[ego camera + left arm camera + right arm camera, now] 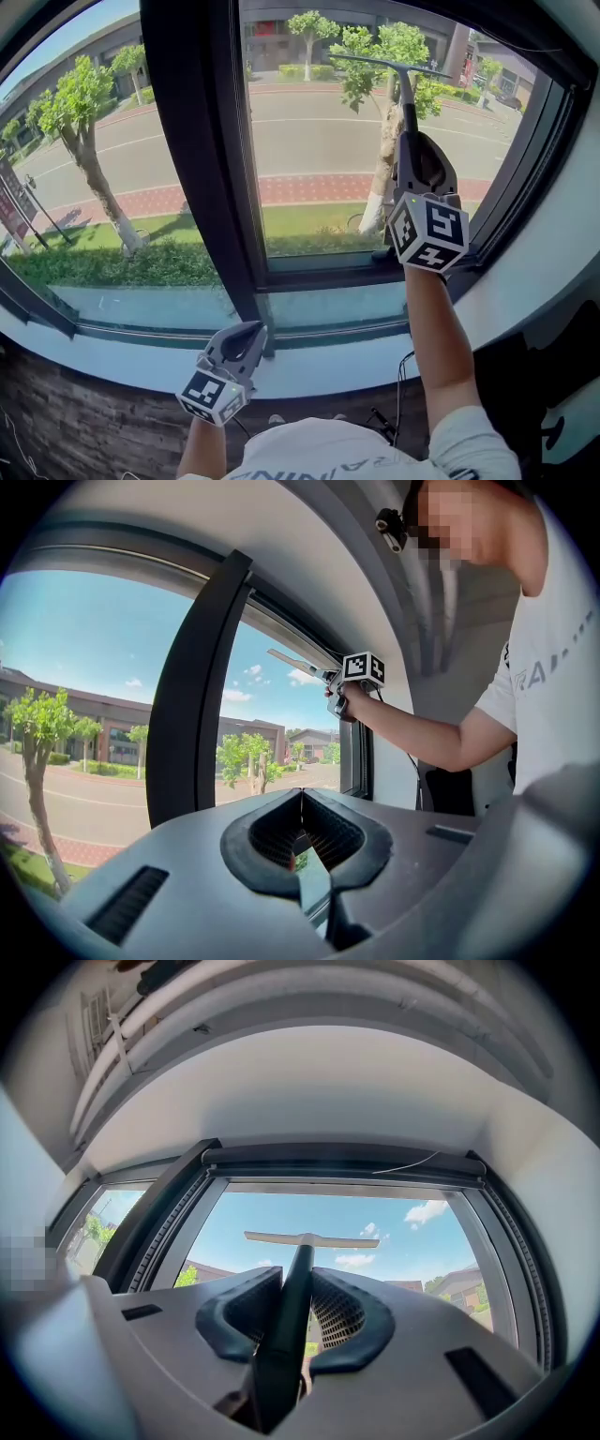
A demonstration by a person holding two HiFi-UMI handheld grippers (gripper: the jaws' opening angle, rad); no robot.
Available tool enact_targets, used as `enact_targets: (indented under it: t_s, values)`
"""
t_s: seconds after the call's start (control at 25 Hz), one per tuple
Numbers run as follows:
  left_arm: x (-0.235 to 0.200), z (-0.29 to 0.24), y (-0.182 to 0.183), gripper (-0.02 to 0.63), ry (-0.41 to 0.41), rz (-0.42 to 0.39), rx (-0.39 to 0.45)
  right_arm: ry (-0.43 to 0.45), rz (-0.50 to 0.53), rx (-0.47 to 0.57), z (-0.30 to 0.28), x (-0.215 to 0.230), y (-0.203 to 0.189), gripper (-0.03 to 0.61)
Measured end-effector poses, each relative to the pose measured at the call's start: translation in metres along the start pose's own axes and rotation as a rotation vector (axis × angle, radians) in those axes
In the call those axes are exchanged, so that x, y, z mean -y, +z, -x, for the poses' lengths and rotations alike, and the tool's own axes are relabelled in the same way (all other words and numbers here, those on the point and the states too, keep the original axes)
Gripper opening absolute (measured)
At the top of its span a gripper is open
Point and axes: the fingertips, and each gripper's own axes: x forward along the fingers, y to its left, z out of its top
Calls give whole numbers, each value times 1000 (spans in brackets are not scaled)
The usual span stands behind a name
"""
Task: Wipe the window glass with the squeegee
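A dark-handled squeegee [405, 84] with a pale blade [311, 1238] is held up against the right window pane [309, 141]; its blade lies level near the pane's top. My right gripper [413, 155] is shut on the squeegee's handle [286, 1330], which runs up between the jaws. Down near the sill, my left gripper [240, 343] is shut, and nothing sits between its jaws in the left gripper view. The right gripper's marker cube [364, 668] and the blade show in the left gripper view.
A thick dark mullion [202, 150] splits the window from a left pane [84, 141]. A white sill [309, 370] runs below, and a dark frame [534, 141] closes the right side. A black cable [403, 380] hangs by the person's arm.
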Motion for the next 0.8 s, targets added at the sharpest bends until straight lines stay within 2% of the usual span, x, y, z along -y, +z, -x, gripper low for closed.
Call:
enact_targets:
  t_s: [0.8]
  values:
    - [13,-4,18,17,-24,-10,-7,23,25,-147,52,-14,-71,100]
